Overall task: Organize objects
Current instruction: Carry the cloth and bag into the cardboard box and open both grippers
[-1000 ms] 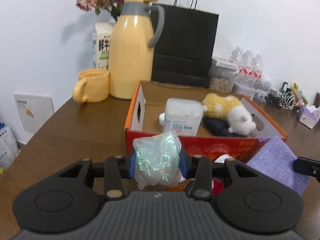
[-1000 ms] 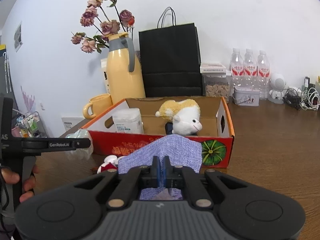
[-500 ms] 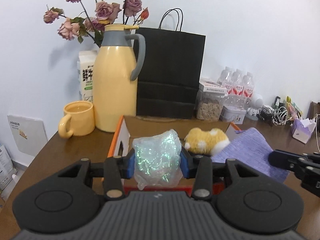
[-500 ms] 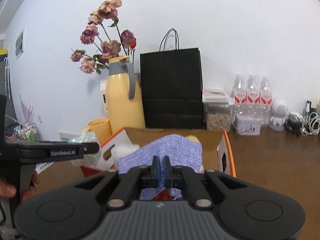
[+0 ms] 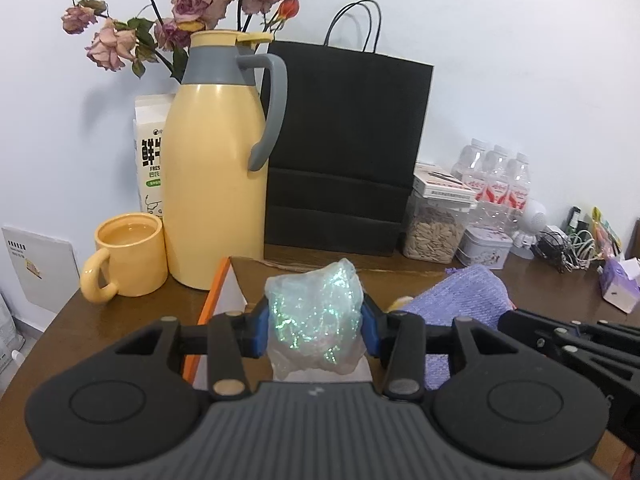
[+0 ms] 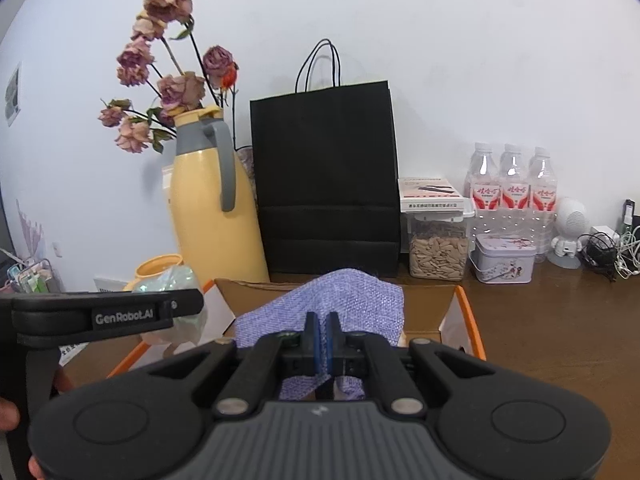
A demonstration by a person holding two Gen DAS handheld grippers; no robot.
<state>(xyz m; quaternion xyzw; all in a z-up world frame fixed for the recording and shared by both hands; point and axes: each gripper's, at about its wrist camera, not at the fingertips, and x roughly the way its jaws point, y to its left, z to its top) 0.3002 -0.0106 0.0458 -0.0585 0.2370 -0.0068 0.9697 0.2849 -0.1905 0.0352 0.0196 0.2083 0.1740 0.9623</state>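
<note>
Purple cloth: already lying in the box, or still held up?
Held up. The purple cloth is pinched between the shut right gripper pads and drapes above the cardboard box, not resting inside.

Back edge of the table [image 6: 560, 320] is walling off: yellow thermos [image 5: 216, 184], black paper bag [image 5: 344, 148], seed jar [image 6: 438, 252], tin [image 6: 503, 258] and water bottles [image 6: 512, 188] are standing shoulder to shoulder. Yellow mug [image 5: 128, 260] is blocking the left of the cardboard box [image 6: 466, 312]. Bare tabletop right of the box is leaving a free lane. Cables [image 6: 612, 248] are cluttering the far right corner.
</note>
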